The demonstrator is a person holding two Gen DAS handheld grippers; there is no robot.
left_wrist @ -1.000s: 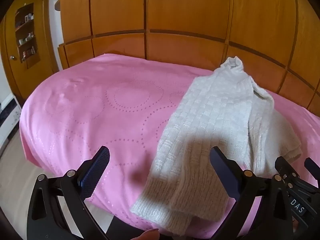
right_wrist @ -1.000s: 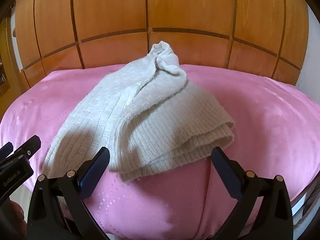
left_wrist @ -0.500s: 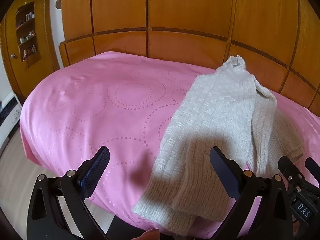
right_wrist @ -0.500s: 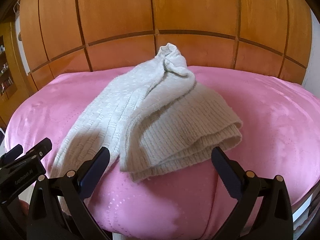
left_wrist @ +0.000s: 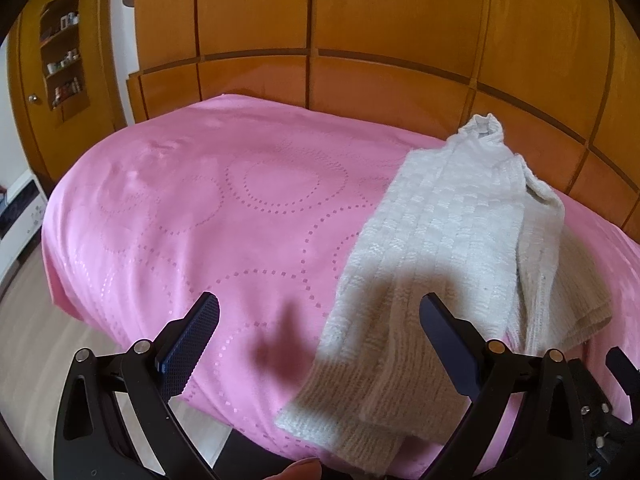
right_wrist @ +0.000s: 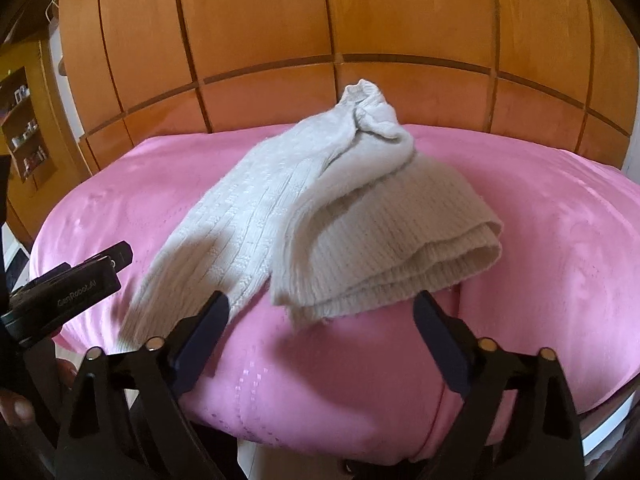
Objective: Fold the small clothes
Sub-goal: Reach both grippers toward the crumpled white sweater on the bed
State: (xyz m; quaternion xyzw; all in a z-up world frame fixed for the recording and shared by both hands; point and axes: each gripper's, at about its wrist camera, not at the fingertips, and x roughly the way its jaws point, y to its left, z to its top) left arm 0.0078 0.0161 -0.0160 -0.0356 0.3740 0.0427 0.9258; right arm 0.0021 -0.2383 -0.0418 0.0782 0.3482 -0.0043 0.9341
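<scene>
**Right jaws narrow a little over the sweater's edge**

Since a second ago the right gripper has drawn its jaws in slightly – they have just been closing, yet they stand wide apart and nothing is pinched between them; the folded hem of the sweater lies just beyond the tips. In the right view the sweater now sits a little further right and closer than before. The left gripper has hardly shifted – its jaws are spread wide, empty, hovering over the sweater's near end and the pink bedspread.

The sweater is cream knit, lying on the bedspread's right part, collar toward the wooden headboard, one side folded over in thick layers. A fingertip shows at the bottom edge of the left view.
</scene>
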